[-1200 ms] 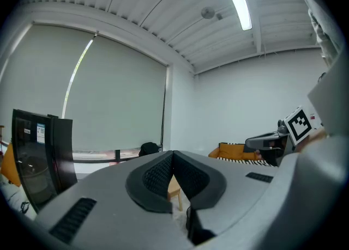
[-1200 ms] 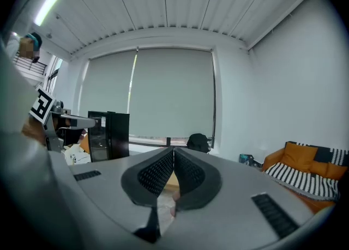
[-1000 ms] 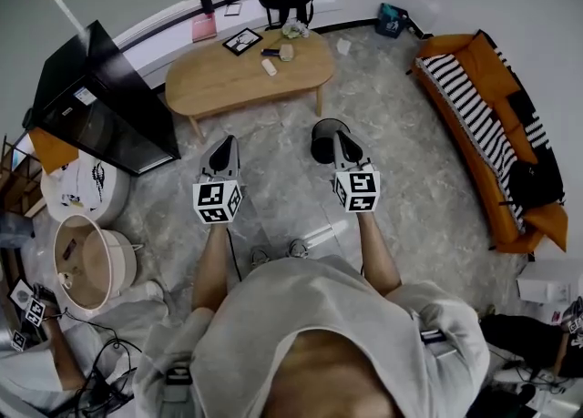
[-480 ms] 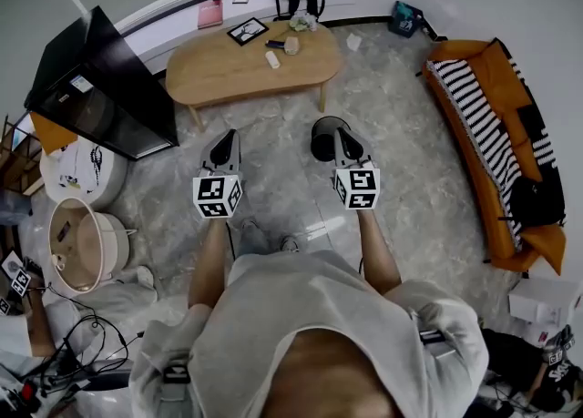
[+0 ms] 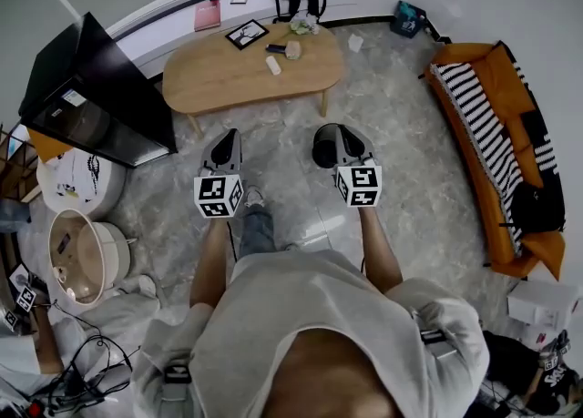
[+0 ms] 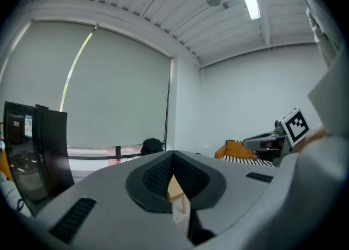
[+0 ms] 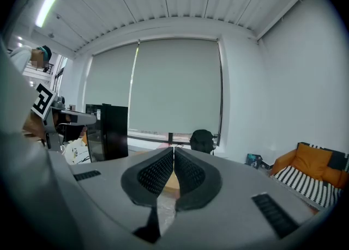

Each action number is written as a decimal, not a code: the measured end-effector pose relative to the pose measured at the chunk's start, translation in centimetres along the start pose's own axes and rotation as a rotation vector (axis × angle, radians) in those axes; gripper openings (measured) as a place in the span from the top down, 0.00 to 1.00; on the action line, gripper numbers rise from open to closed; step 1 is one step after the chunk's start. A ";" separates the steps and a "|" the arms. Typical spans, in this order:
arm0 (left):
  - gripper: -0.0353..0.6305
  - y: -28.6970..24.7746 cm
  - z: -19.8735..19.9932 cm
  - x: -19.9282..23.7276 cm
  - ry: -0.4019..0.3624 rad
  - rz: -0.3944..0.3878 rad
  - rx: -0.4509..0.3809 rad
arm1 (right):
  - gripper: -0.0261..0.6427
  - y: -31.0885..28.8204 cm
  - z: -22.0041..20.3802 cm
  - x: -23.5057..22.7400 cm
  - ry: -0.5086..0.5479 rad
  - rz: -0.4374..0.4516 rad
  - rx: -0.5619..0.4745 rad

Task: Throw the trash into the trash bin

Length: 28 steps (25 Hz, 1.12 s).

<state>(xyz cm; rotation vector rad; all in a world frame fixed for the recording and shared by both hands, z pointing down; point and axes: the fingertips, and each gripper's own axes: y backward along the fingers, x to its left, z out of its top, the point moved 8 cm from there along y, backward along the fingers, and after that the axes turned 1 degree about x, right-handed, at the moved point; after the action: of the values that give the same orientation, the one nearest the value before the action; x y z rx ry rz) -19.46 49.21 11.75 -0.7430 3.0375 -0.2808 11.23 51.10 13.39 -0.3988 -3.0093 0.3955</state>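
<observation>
Head view: small scraps (image 5: pixel 273 65), judged to be the trash, are seen on the wooden table (image 5: pixel 219 79), well apart from the dark trash bin (image 5: pixel 321 150) on the floor. The left gripper (image 5: pixel 230 137) and right gripper (image 5: pixel 337 134) are held closed and empty. The approach is judged to be in hand; next, jaws must be opened around a scrap.

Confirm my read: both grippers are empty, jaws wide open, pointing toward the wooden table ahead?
Not quite: the jaws are not open. The left gripper and the right gripper each have their jaws closed together, as the left gripper view and the right gripper view show. The rest holds: both are empty and point toward the wooden table ahead.
</observation>
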 end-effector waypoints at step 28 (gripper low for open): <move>0.92 -20.7 4.7 20.9 0.021 -0.159 -0.013 | 0.92 -23.8 8.2 2.7 -0.032 -0.049 0.043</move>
<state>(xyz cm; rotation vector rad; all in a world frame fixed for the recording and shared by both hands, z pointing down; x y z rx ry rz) -28.34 20.79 11.58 -0.9915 3.0064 -0.2716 1.85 27.62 11.95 -0.3175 -3.0292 0.4661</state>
